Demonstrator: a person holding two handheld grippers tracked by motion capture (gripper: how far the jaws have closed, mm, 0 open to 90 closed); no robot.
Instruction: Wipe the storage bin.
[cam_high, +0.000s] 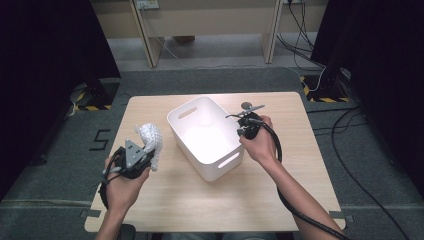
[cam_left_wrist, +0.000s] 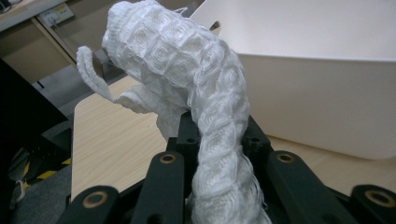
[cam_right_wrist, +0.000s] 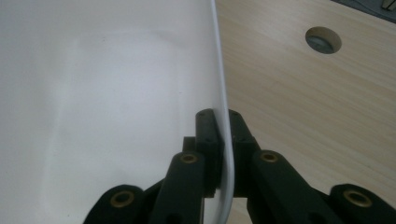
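In the left gripper view the white waffle cloth (cam_left_wrist: 187, 79) rises from the lower middle, hiding the left claw (cam_left_wrist: 219, 140) clamped on it. One white bin (cam_high: 207, 135) sits mid-frame on the desk (cam_high: 165, 195); the right claw (cam_right_wrist: 223, 140) pinches its rim at centre right. One cloth, one bin, two claws. A "5" (cam_high: 100, 139) marks the floor at left

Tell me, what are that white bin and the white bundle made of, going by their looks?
The white bin looks like moulded plastic: thin smooth walls, a soft sheen, cut-out handles. The white bundle looks like woven cloth, perhaps cotton: a waffle-like square pattern, frayed threads along its edge, and it droops limply. Neither can be told for sure by sight.
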